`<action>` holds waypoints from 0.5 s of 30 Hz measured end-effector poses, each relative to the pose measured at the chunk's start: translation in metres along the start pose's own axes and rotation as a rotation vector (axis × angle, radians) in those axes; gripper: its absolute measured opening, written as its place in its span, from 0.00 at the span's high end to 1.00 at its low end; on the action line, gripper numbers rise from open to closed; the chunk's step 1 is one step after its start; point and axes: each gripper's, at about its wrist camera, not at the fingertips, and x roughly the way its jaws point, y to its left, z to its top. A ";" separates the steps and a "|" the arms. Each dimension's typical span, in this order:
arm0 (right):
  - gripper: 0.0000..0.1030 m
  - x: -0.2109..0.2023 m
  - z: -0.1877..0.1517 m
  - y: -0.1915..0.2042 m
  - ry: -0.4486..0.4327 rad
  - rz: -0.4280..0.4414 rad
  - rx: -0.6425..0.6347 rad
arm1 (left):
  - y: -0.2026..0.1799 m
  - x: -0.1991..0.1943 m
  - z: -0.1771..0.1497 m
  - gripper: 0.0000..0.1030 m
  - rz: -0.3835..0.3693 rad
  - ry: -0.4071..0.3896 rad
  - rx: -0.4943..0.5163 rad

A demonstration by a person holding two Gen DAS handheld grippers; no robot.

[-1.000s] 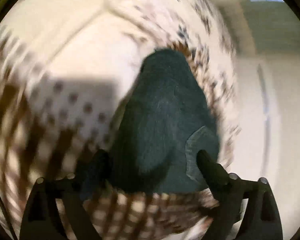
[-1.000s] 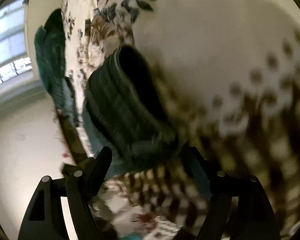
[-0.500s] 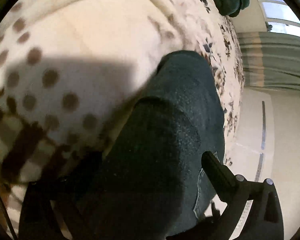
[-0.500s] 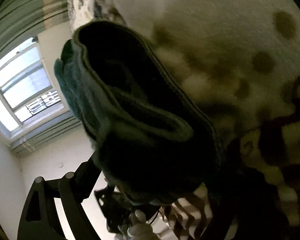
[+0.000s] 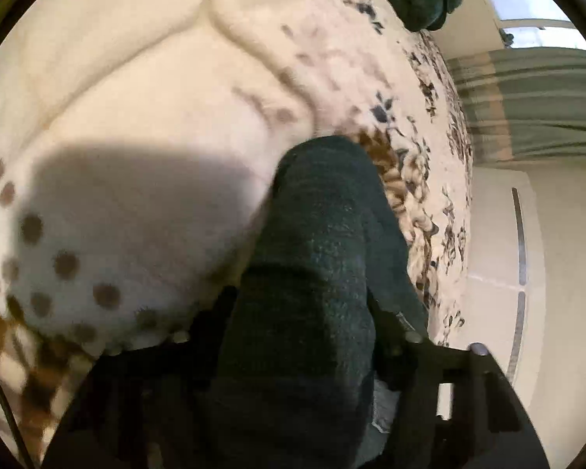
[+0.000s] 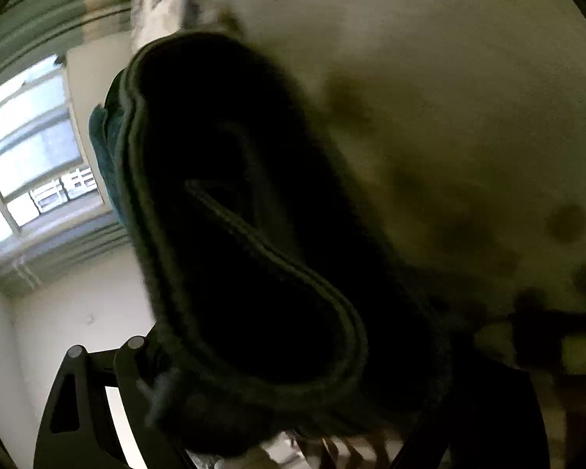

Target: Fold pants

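Both sets of jaws are closing, each around the folded dark pants [image 5: 308,273] on the bedspread [image 5: 156,97].

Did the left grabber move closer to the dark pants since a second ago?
Yes. The left gripper came forward and down: the dark pants now fill more of its view against the spotted blanket, jaws closing around them.

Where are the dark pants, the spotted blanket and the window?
dark pants [image 5: 312,273], left wrist view: middle of the folded bundle.
spotted blanket [image 5: 136,203], left wrist view: cream area with brown dots.
window [image 6: 23,148], right wrist view: bright pane.
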 end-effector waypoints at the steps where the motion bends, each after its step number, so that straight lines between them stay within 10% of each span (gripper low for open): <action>1: 0.30 -0.003 -0.002 0.005 -0.010 -0.012 -0.022 | -0.003 -0.004 -0.002 0.55 -0.007 -0.001 -0.001; 6: 0.55 -0.022 -0.016 0.024 -0.045 -0.051 -0.088 | -0.028 -0.014 -0.003 0.65 -0.007 -0.011 0.023; 15: 0.61 -0.069 -0.036 0.078 -0.043 -0.015 -0.159 | -0.066 -0.058 -0.003 0.66 -0.039 -0.027 0.030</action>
